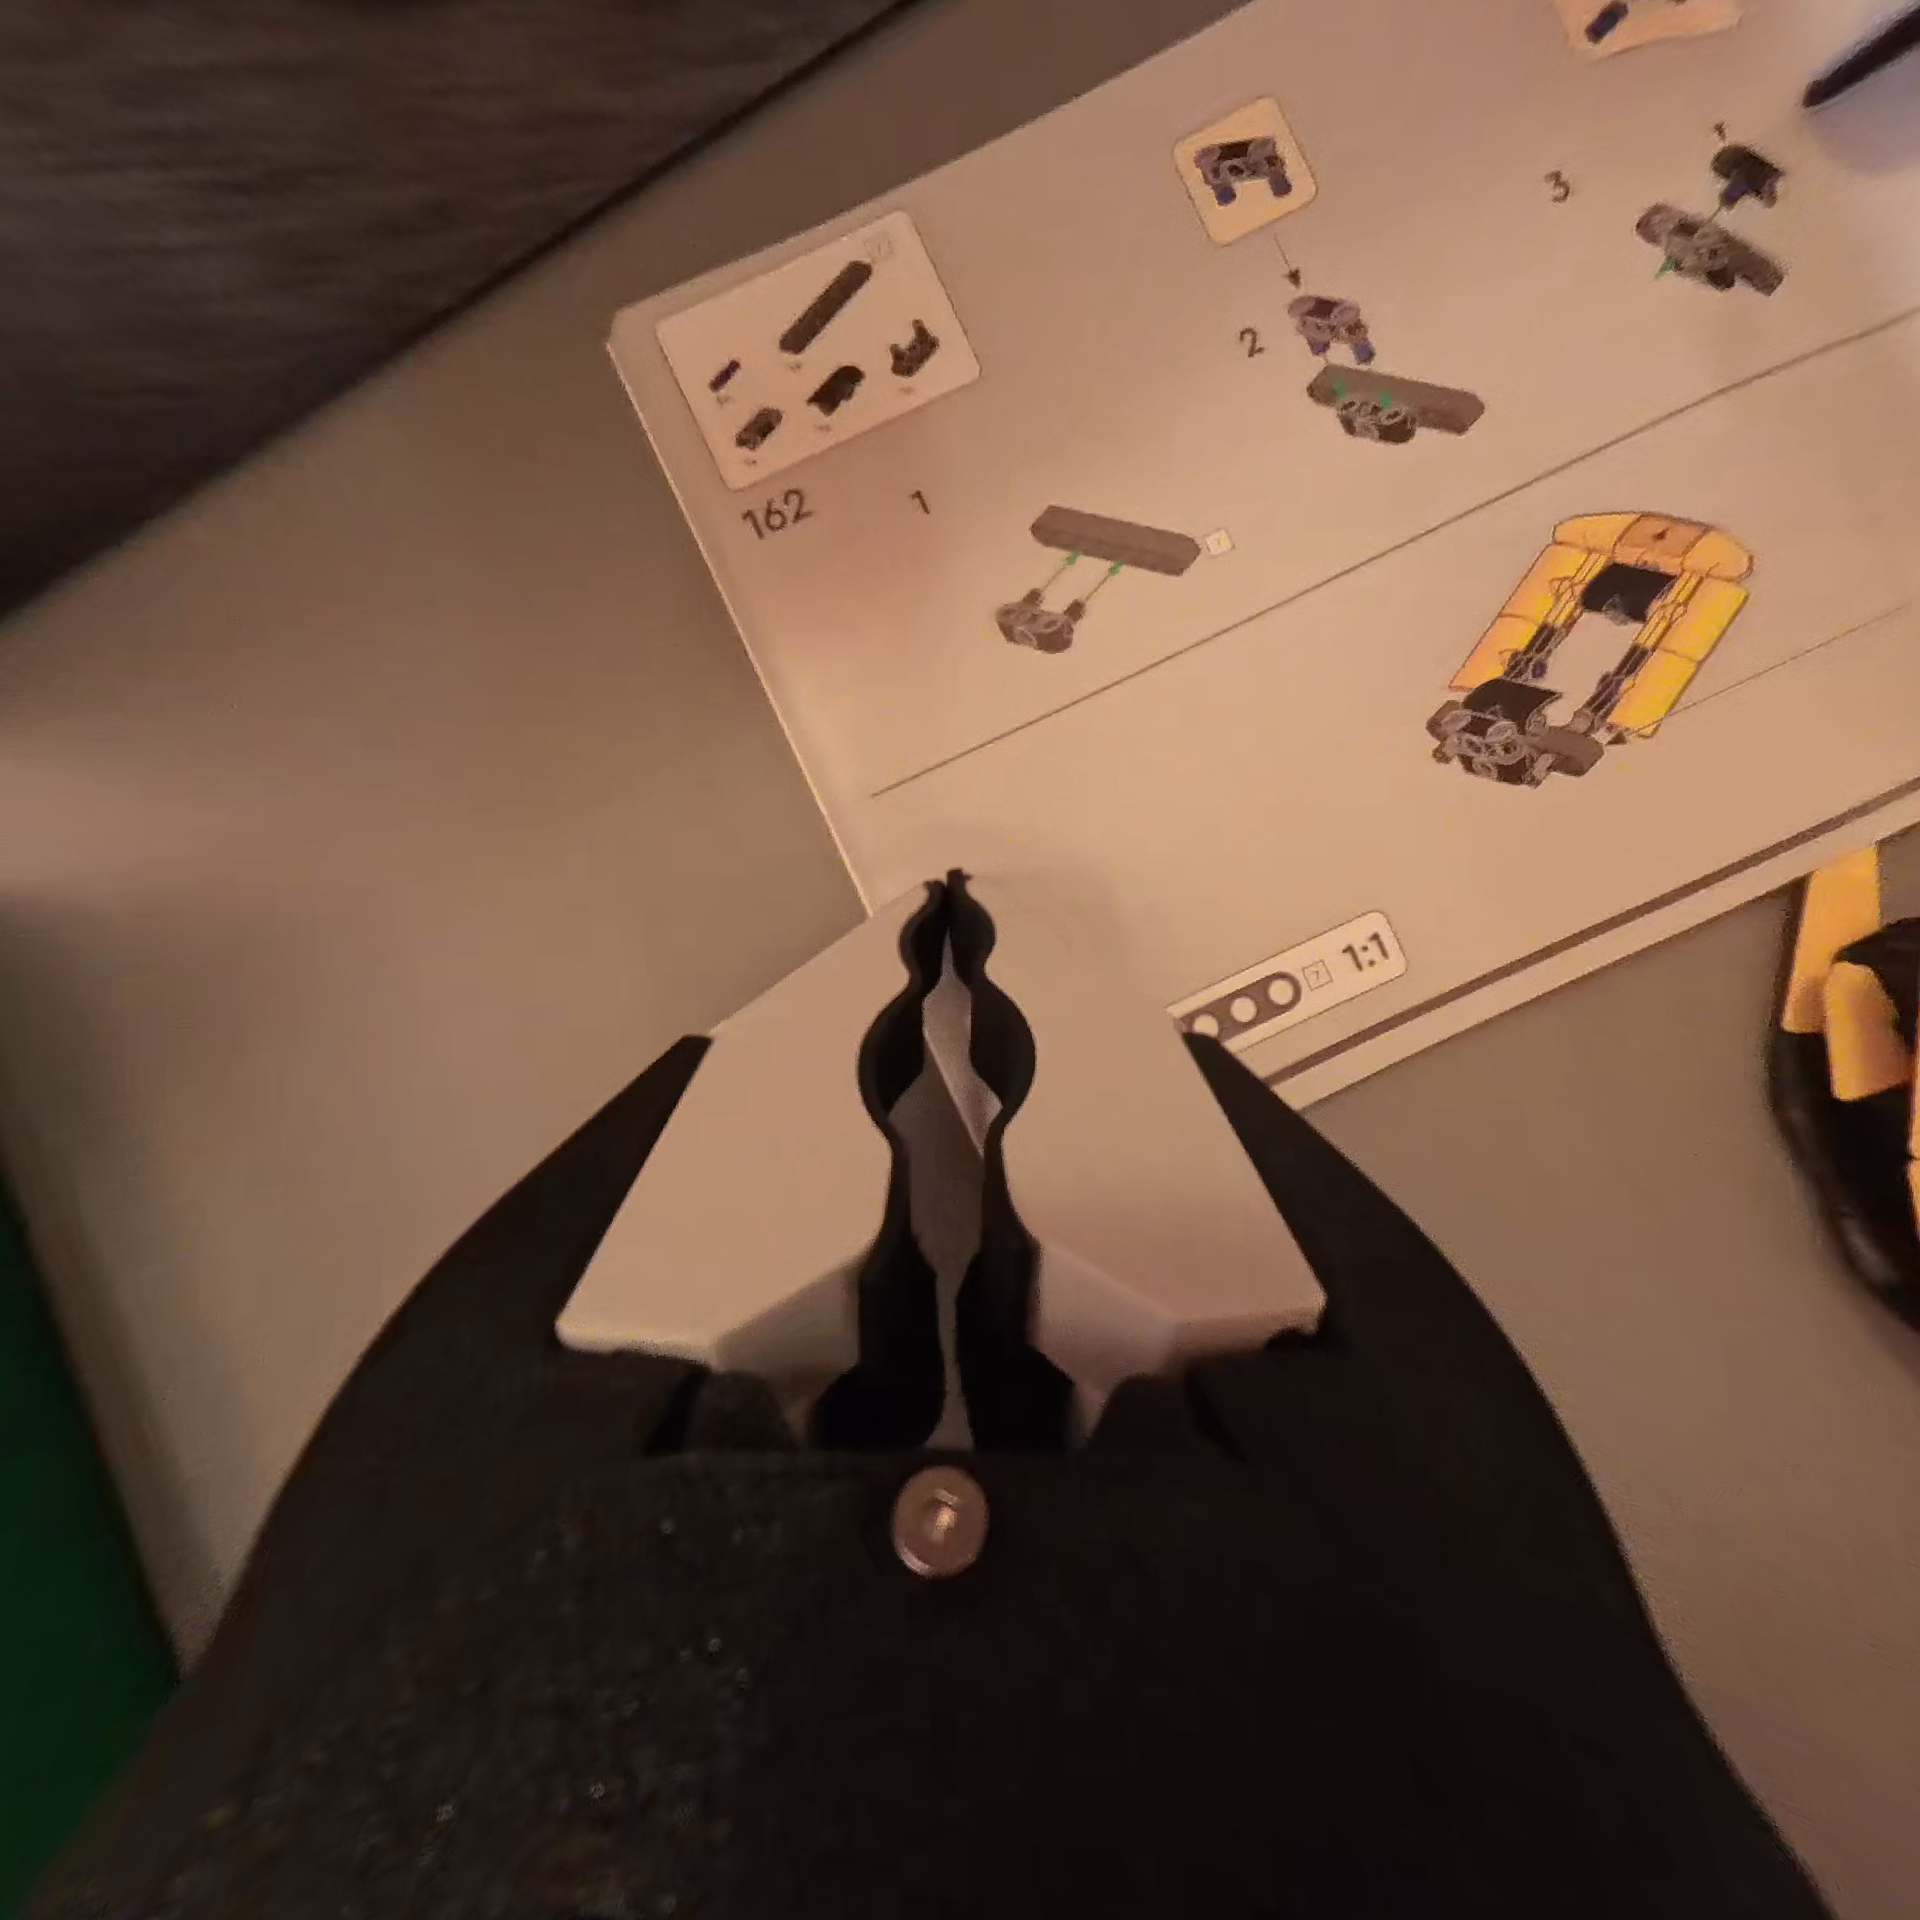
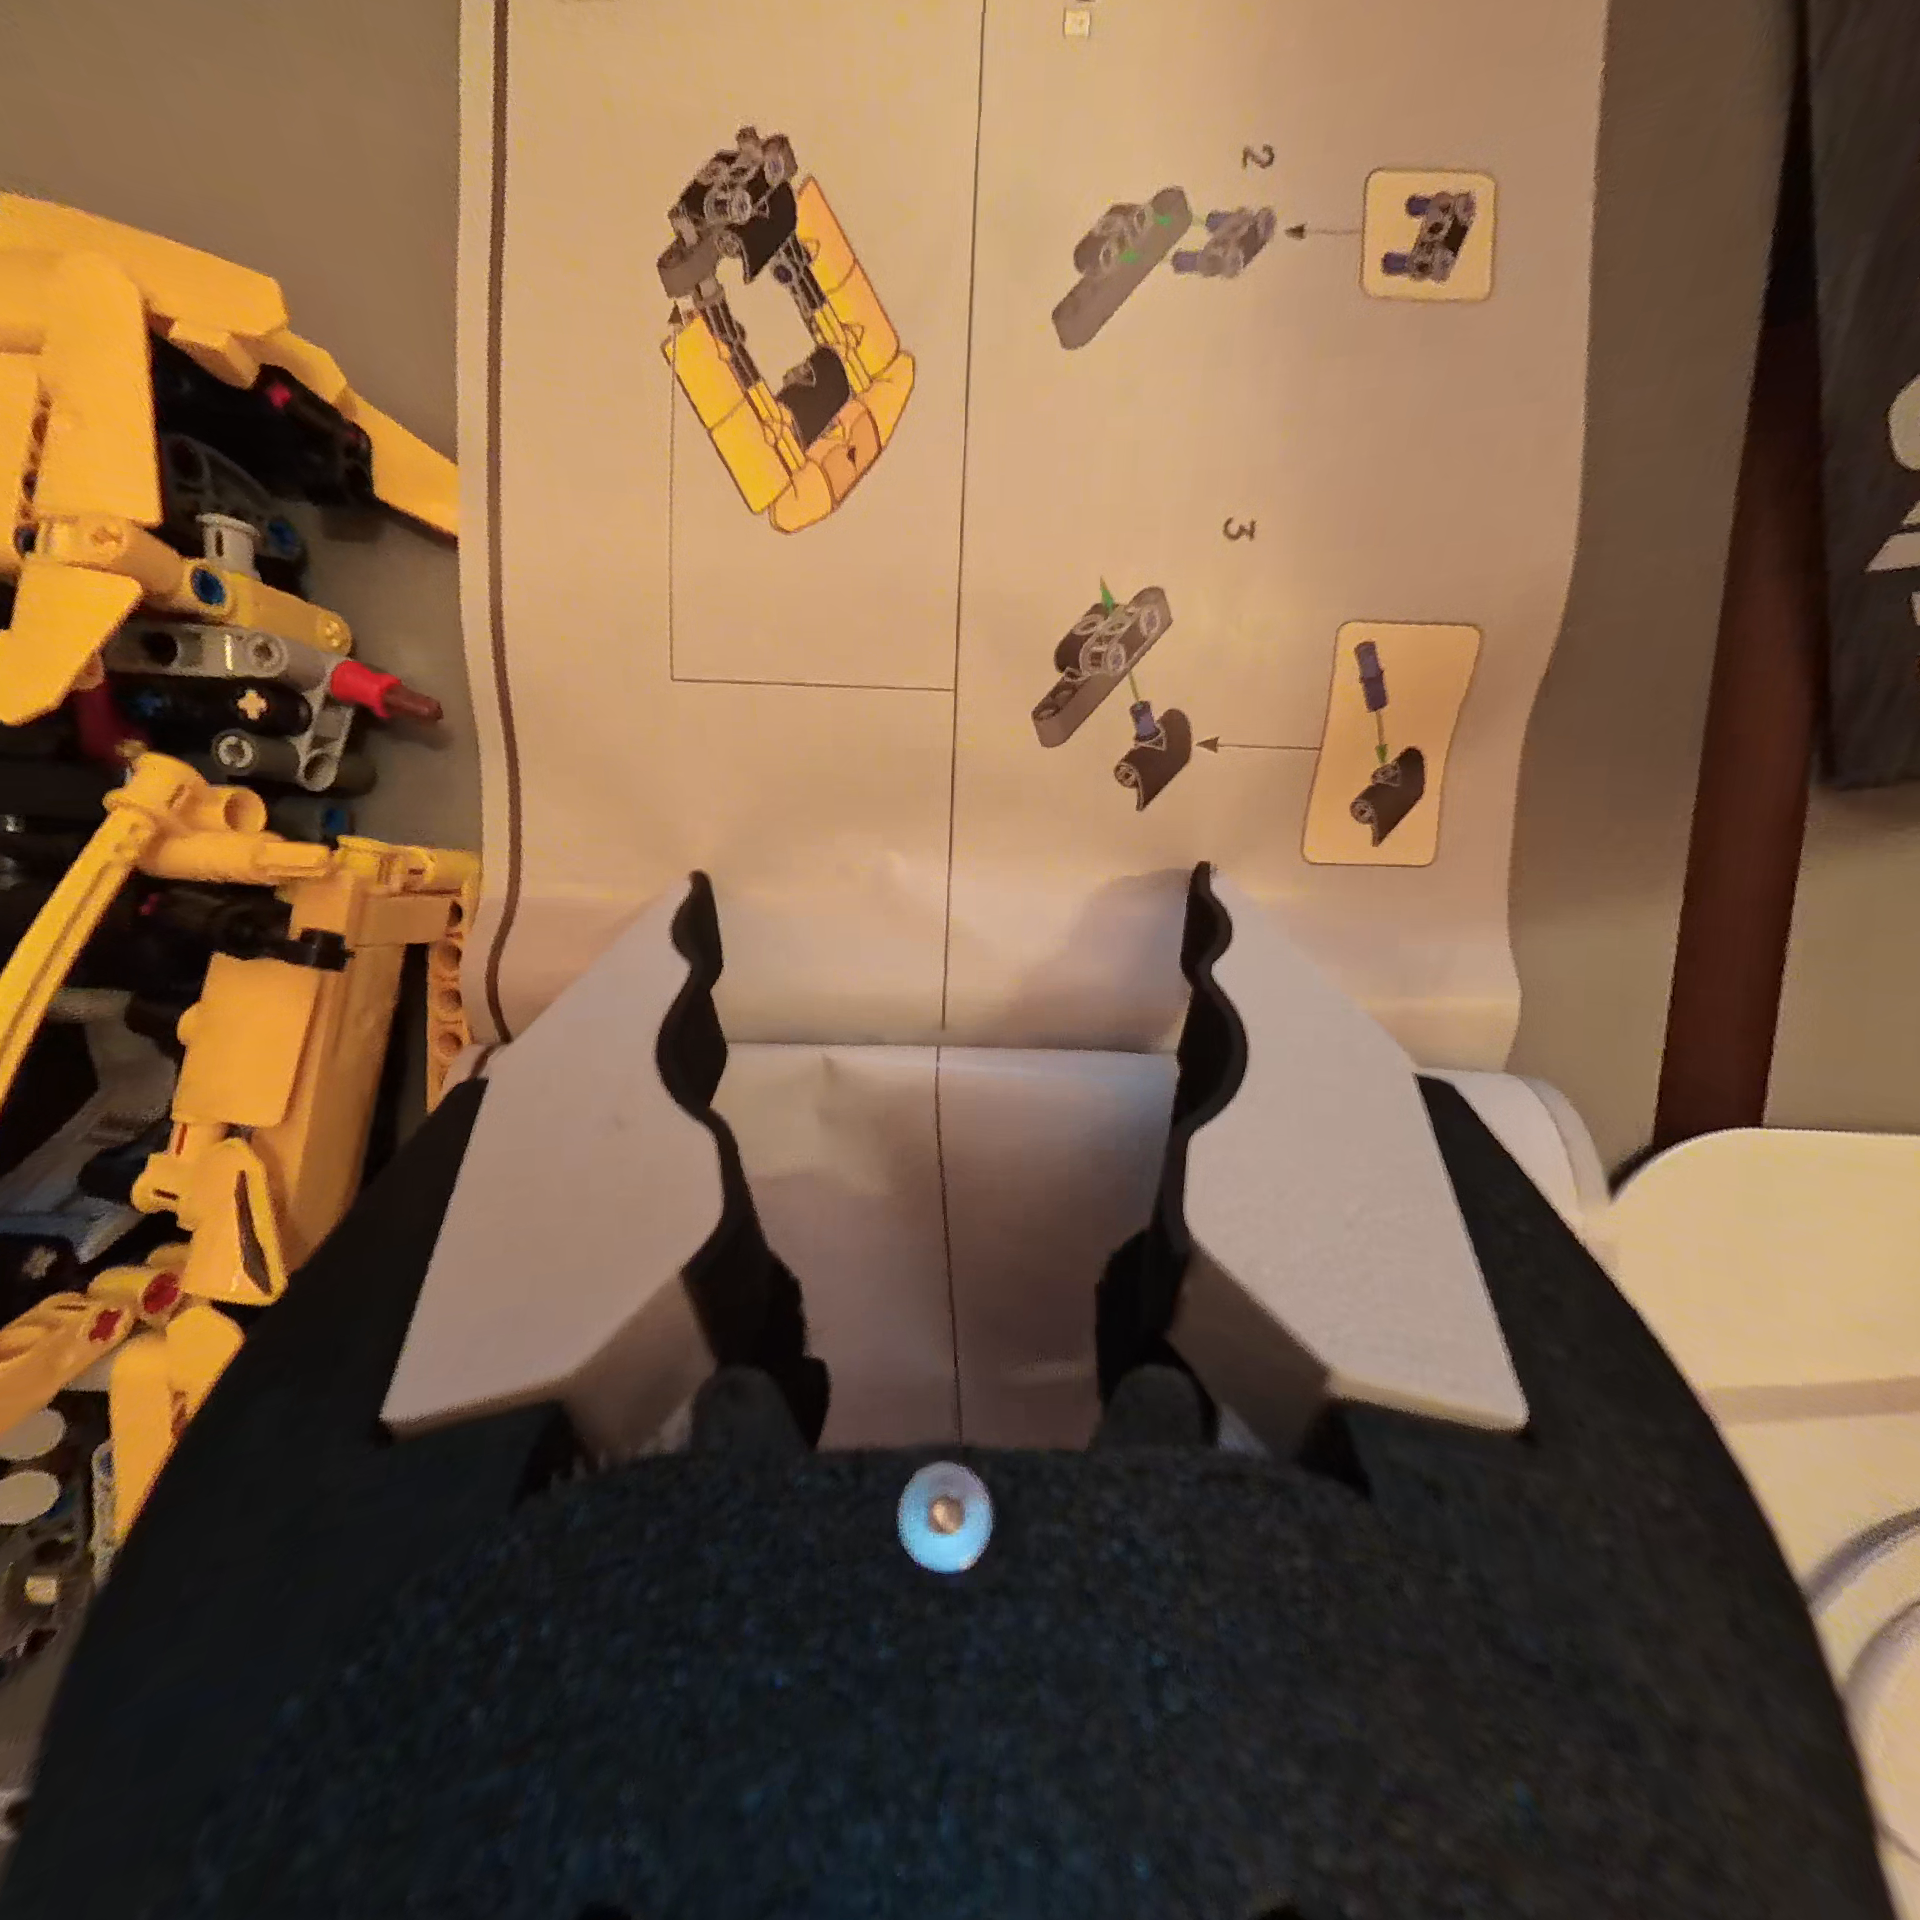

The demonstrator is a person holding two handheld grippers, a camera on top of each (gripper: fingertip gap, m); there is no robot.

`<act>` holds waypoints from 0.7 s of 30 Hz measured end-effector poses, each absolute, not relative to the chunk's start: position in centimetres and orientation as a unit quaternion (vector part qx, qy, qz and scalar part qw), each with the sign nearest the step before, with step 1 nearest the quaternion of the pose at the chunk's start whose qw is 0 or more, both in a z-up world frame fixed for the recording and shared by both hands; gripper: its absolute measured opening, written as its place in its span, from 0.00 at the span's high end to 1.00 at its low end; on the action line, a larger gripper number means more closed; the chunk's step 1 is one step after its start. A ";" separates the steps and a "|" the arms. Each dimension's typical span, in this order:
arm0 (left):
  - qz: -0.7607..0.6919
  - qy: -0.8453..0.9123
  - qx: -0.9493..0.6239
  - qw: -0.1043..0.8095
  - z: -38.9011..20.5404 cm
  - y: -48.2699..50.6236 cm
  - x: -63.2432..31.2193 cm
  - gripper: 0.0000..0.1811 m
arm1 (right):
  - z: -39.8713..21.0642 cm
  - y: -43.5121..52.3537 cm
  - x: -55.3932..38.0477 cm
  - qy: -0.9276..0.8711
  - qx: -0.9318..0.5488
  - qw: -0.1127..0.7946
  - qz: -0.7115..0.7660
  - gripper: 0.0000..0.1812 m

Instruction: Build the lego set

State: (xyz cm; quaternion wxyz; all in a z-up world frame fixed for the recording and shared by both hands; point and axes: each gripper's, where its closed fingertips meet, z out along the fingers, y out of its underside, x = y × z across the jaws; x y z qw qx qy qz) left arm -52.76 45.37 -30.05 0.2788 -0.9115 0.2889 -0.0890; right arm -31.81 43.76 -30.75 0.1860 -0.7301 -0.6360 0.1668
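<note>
The open instruction booklet (image 1: pixel 1195 665) lies on the grey table, its page showing drawn building steps; it also shows in the right wrist view (image 2: pixel 987 623). My left gripper (image 1: pixel 951 883) is shut with nothing between its fingers, its tips at the booklet's near corner. My right gripper (image 2: pixel 948 883) is open and empty, held over the booklet's near edge. The partly built yellow and black lego model (image 2: pixel 177 727) stands left of the booklet in the right wrist view; a bit of it shows at the right edge of the left wrist view (image 1: pixel 1860 1070).
A white tray or box (image 2: pixel 1766 1299) sits at the right by my right gripper. A dark wooden post (image 2: pixel 1745 623) stands beyond it. A dark surface (image 1: pixel 260 187) borders the table at the far left, and something green (image 1: pixel 52 1507) shows at the left edge. Across from one pair of fingers to the other is roughly 20 cm.
</note>
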 end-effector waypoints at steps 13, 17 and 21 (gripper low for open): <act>-0.173 0.344 -0.859 0.337 -29.2 45.4 -45.5 1.00 | -30.7 43.8 -32.0 -0.621 -0.735 0.206 0.177 0.51; -0.172 0.318 -0.879 0.312 -30.0 45.4 -46.4 1.00 | -30.6 43.8 -32.0 -0.613 -0.737 0.216 0.186 0.51; -0.127 0.277 -0.903 0.304 -30.0 46.2 -50.2 1.00 | -30.6 43.9 -32.1 -0.606 -0.743 0.217 0.183 0.52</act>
